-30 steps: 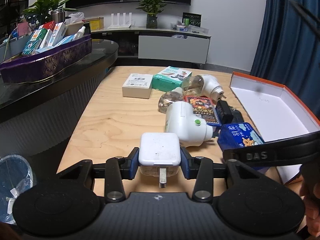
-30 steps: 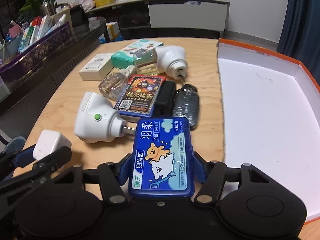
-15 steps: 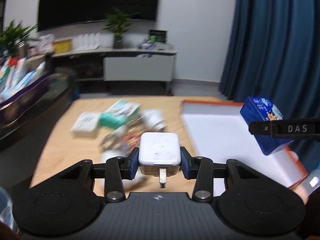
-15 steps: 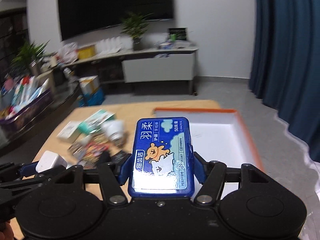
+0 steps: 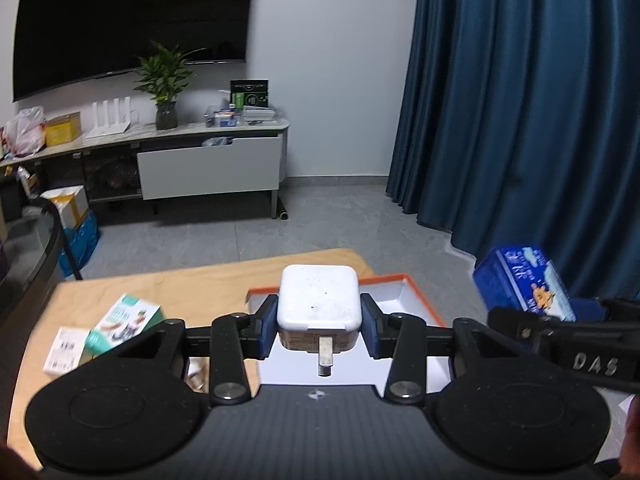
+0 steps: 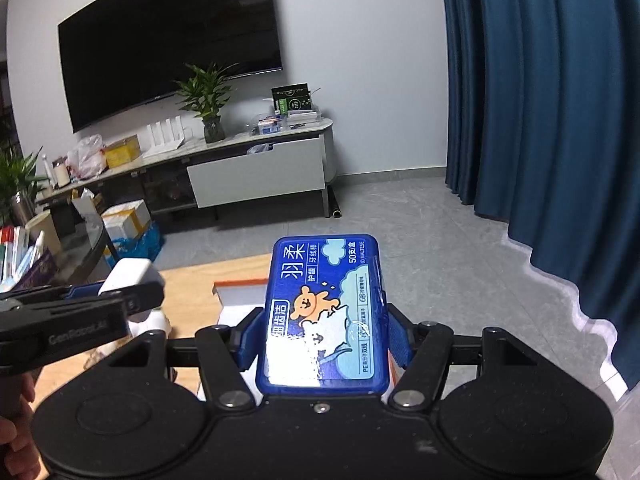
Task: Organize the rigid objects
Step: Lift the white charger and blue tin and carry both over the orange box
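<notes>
Left gripper (image 5: 319,322) raised, angled downward, jaws clamped on a white charger (image 5: 318,303). Right gripper (image 6: 323,328) alongside, same tilt, pads pressing a blue box (image 6: 324,312).

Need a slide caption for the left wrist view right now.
Left tool holding a white charger above the orange-rimmed box, right tool holding a blue case alongside.

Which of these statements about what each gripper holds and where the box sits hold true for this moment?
1. The left gripper grips a white charger. True.
2. The right gripper is empty. False: it grips a blue floss case.
3. The charger's metal prong points toward the camera. True.
4. The orange-rimmed box holds several items. False: the visible white interior shows none.
5. A green and white carton lies on the wooden table. True.
</notes>
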Available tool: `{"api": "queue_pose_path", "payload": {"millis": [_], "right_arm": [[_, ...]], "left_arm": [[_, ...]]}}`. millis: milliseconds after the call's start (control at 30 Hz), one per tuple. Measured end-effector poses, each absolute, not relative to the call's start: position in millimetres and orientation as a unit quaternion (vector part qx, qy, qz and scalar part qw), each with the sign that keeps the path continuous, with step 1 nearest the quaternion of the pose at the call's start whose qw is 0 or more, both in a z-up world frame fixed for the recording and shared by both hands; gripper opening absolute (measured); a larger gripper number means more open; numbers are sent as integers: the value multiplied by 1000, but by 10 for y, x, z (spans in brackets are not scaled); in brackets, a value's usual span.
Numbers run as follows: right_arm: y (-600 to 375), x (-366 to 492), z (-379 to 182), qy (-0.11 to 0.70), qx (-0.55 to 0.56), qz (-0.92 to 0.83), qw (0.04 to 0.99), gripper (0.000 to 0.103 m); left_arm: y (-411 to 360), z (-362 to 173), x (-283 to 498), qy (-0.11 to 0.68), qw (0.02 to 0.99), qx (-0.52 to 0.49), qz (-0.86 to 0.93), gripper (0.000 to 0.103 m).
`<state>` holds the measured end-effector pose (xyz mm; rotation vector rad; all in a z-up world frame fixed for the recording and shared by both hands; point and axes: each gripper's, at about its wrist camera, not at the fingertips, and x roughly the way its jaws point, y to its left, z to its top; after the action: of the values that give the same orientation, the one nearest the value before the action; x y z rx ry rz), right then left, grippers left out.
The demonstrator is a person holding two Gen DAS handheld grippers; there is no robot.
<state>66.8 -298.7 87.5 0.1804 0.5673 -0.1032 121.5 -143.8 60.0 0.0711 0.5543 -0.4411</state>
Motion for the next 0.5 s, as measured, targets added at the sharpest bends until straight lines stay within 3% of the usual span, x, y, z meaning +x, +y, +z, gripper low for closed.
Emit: {"api": "queue_pose_path", "payload": {"millis": [500], "right_arm": [[-3283, 906, 996, 295, 100, -54, 949, 75]], "left_arm": [[-1667, 676, 1440, 312, 925, 50, -213, 43]]}}
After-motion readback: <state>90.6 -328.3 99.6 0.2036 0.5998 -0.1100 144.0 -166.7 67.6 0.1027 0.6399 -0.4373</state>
